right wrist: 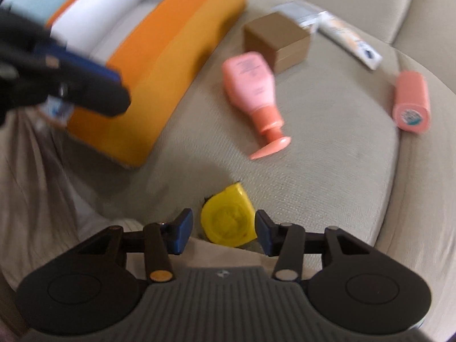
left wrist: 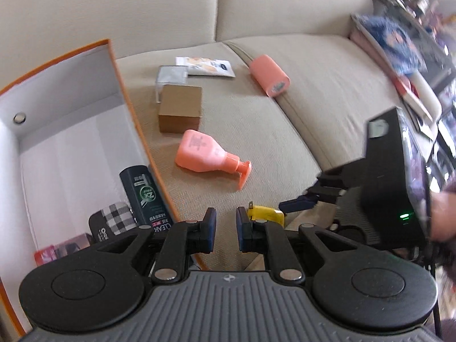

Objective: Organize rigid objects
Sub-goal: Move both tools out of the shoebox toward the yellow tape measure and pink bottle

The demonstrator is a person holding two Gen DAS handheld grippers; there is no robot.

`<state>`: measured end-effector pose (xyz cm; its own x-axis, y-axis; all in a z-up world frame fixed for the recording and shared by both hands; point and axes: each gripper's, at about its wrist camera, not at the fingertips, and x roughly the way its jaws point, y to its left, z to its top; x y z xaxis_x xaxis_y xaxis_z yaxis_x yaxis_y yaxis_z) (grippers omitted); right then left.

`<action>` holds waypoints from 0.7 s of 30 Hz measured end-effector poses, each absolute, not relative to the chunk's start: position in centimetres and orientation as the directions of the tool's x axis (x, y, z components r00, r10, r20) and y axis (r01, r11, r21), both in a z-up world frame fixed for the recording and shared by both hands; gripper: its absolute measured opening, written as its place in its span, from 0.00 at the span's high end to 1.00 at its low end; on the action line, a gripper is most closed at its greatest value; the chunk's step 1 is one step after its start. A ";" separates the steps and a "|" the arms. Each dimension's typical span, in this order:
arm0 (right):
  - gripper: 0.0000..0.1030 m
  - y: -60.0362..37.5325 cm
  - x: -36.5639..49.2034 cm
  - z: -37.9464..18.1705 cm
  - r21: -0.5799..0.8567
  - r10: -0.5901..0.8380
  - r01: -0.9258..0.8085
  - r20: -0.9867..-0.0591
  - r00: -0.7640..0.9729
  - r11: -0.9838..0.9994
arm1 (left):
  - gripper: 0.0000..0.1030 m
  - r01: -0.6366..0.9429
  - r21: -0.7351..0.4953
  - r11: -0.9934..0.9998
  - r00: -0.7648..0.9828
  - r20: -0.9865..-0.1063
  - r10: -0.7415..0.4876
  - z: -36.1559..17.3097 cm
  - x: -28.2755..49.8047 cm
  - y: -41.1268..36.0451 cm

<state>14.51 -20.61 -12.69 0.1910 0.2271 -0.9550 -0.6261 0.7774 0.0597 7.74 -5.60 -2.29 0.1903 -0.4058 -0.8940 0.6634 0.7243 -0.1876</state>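
A yellow tape measure (right wrist: 228,219) lies on the beige sofa cushion (right wrist: 327,171) between the fingers of my right gripper (right wrist: 221,233). The jaws stand open, with a gap at the left pad. My left gripper (left wrist: 226,228) hangs by the near corner of the orange box (left wrist: 125,91); it is shut with nothing in it. In the left wrist view the tape measure (left wrist: 266,213) sits just past its fingers. Further out on the cushion lie a pink pump bottle (left wrist: 205,154), a brown box (left wrist: 179,108), a pink cylinder (left wrist: 269,75) and a white sachet (left wrist: 208,67).
Inside the orange box lie a dark green bottle (left wrist: 145,196), a checkered item (left wrist: 114,216) and a red packet (left wrist: 45,256). A clear case (left wrist: 171,77) sits behind the brown box. Magazines (left wrist: 399,42) are stacked on the sofa's right arm.
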 end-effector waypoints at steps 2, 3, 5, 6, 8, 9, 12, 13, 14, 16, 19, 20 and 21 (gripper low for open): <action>0.50 -20.2 14.6 -13.5 0.053 0.215 -0.653 -0.962 0.171 0.756 | 0.85 0.693 -0.164 0.702 0.187 -0.899 -0.395 -2.4 7.7 -6.2; 0.48 -20.2 14.7 -13.7 0.057 0.215 -0.656 -0.963 0.163 0.752 | 0.84 0.710 -0.151 0.688 0.186 -0.902 -0.390 -2.6 7.7 -6.5; 0.44 -20.0 15.0 -14.1 0.061 0.215 -0.663 -0.964 0.154 0.747 | 0.84 0.739 -0.134 0.660 0.178 -0.906 -0.384 -2.7 7.7 -7.0; 0.43 -19.8 15.0 -14.2 0.056 0.211 -0.667 -0.965 0.155 0.743 | 0.84 0.751 -0.122 0.649 0.177 -0.910 -0.376 -2.8 7.8 -7.3; 0.44 -19.5 15.0 -14.5 0.041 0.197 -0.680 -0.968 0.154 0.732 | 0.84 0.775 -0.103 0.623 0.172 -0.915 -0.365 -3.0 8.0 -7.8; 0.46 -19.4 14.9 -14.6 0.031 0.190 -0.686 -0.969 0.158 0.727 | 0.84 0.790 -0.093 0.606 0.171 -0.916 -0.363 -3.0 8.0 -8.0; 0.51 -19.5 15.1 -14.8 0.029 0.187 -0.676 -0.969 0.162 0.736 | 0.78 0.847 -0.059 0.527 0.162 -0.918 -0.363 -3.3 7.9 -8.8; 0.64 -19.7 15.2 -14.7 0.041 0.197 -0.665 -0.967 0.162 0.746 | 0.78 0.862 -0.046 0.504 0.160 -0.920 -0.359 -3.3 7.9 -9.0; 0.80 -20.1 15.4 -14.5 0.034 0.197 -0.648 -0.964 0.181 0.761 | 0.78 0.874 -0.033 0.484 0.160 -0.922 -0.352 -3.4 7.9 -9.3; 1.00 -21.4 16.3 -13.9 0.083 0.239 -0.594 -0.952 0.189 0.800 | 0.75 0.892 -0.014 0.452 0.160 -0.925 -0.345 -3.6 8.1 -9.8; 1.00 -23.2 17.6 -13.9 0.119 0.258 -0.527 -0.946 0.198 0.841 | 0.71 0.921 0.018 0.390 0.158 -0.930 -0.330 -3.9 8.2 -10.7; 0.96 -23.5 17.9 -13.8 0.160 0.295 -0.529 -0.938 0.180 0.834 | 0.70 0.932 0.030 0.361 0.154 -0.934 -0.322 -4.1 8.1 -11.1; 0.90 -23.6 17.9 -13.6 0.196 0.331 -0.543 -0.930 0.161 0.816 | 0.68 0.945 0.047 0.324 0.153 -0.938 -0.311 -4.3 8.0 -11.5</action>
